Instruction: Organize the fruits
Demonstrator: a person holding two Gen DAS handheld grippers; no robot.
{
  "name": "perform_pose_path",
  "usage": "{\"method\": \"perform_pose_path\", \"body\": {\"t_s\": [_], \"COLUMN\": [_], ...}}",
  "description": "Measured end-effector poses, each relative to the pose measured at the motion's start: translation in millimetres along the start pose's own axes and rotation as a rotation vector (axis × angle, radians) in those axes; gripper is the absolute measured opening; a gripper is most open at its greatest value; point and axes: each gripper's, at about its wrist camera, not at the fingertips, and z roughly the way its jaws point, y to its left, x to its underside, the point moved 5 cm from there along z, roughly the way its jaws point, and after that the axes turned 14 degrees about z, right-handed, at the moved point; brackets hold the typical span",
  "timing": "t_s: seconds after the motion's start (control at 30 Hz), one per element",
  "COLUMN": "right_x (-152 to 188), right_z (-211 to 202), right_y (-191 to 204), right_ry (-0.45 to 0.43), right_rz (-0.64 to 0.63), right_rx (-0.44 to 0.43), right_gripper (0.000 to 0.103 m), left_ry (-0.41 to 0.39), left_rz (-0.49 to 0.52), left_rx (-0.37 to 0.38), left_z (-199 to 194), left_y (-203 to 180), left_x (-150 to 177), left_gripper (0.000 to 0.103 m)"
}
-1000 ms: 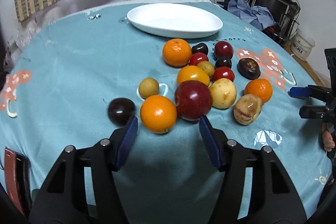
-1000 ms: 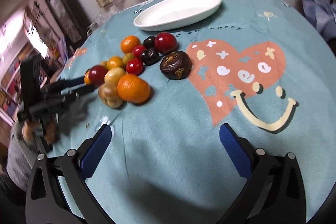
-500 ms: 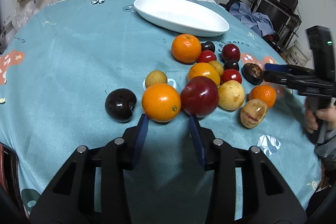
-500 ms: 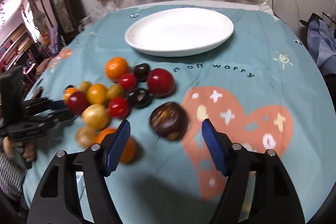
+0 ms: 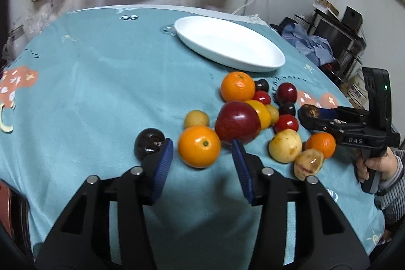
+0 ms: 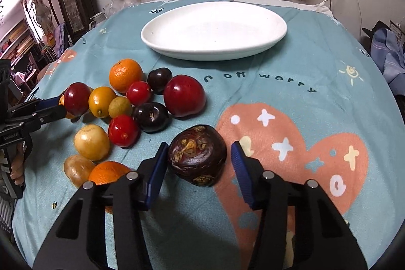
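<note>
Tongs (image 6: 198, 160) flank wrinkled, perhaps scabbed, dark round fruit (image 6: 197, 154).

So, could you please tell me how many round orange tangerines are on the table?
3: one nearest the white oval plate, one between the left tongs, one beside the right tongs. None seem hidden.

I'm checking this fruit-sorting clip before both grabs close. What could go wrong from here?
1. The left hand-held gripper straddles an orange that sits against the red apple, with a dark plum by its other finger; closing may nudge either one and set it rolling.
2. The right hand-held gripper brackets the dark brown fruit, which looks lumpy and uneven; the pads may seat badly and it could slip on the way to the white plate.
</note>
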Motion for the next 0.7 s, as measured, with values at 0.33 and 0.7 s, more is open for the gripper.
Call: {"method": "perform_pose_path", "body": {"t_s": [0.33, 0.7], "right_x": [-1, -2], "right_z": [-3, -10], "right_y": [-3, -5], "right_ry": [-0.004, -0.001], "right_rz": [0.025, 0.058], "right_rx": [-0.011, -0.048], "right_gripper": [0.044, 0.044], "left_ry": [0.001, -0.039], "left_rz": [0.043, 0.046], "left_rx": [-0.062, -0.061], "left_z": [-1, -19], "left_y": [-3, -14], "left_x": [-2, 1], "left_gripper": [0.036, 0.023]}}
